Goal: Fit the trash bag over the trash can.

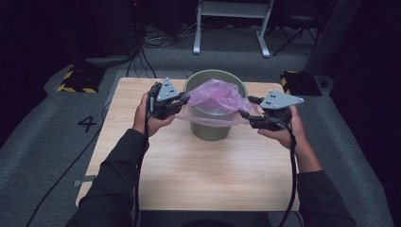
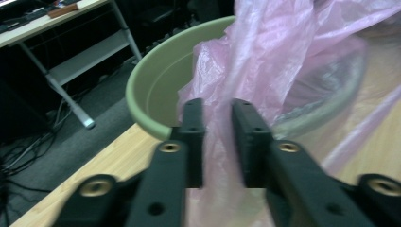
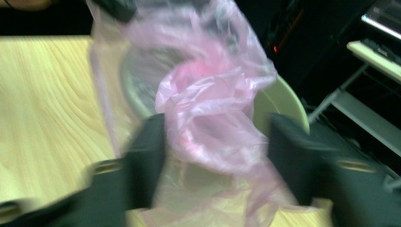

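Two claws work the pink bag [image 1: 216, 97] over our green bin [image 1: 213, 127]: left claw [image 2: 217, 137] pinching it, right claw [image 3: 213, 156] spread.

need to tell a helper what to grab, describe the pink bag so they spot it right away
On the light wooden table stands a green round bin near the far edge. The pink bag is the thin, see-through crumpled plastic spilling over the bin's rim, stretched between two black grippers.

A thin, translucent pink plastic bag [image 1: 218, 96] drapes crumpled over the mouth of a round, olive-green plastic bin [image 1: 211, 128] standing upright on the light wooden table [image 1: 189, 175].
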Tool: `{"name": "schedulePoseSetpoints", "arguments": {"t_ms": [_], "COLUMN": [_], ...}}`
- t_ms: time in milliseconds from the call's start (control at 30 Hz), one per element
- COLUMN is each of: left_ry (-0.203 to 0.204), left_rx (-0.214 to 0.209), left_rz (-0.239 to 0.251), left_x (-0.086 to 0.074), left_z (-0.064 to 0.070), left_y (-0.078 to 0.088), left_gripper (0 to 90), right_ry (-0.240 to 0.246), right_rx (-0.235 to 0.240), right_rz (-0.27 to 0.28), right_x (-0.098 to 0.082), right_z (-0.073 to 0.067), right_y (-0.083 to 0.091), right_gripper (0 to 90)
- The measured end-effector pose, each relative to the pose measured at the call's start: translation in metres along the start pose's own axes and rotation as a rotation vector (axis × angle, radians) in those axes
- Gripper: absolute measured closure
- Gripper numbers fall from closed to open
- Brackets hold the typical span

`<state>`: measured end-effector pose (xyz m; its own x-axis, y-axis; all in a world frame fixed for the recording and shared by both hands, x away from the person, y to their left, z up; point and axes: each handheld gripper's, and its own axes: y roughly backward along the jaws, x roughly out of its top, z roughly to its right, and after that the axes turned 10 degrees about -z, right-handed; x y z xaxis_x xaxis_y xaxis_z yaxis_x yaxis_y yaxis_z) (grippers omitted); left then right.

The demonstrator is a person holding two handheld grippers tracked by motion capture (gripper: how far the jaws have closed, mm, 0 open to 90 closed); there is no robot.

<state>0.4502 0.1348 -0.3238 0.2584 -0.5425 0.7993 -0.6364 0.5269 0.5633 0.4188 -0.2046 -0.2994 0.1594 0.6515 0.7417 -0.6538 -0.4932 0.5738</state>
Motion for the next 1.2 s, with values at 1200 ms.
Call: {"name": "schedulePoseSetpoints", "arguments": {"t_ms": [1200], "left_ry": [0.205], "left_rx": [0.076], "left_rz": [-0.096], "left_x": [-0.021], "left_z": [-0.049], "left_y": [-0.087], "left_gripper": [90.0], "right_ry": [-0.453], "right_rx": [-0.068], "right_rz": [-0.09], "right_x": [-0.043], "right_z": [0.081], "right_y": [-0.1], "right_gripper": [89.6]}}
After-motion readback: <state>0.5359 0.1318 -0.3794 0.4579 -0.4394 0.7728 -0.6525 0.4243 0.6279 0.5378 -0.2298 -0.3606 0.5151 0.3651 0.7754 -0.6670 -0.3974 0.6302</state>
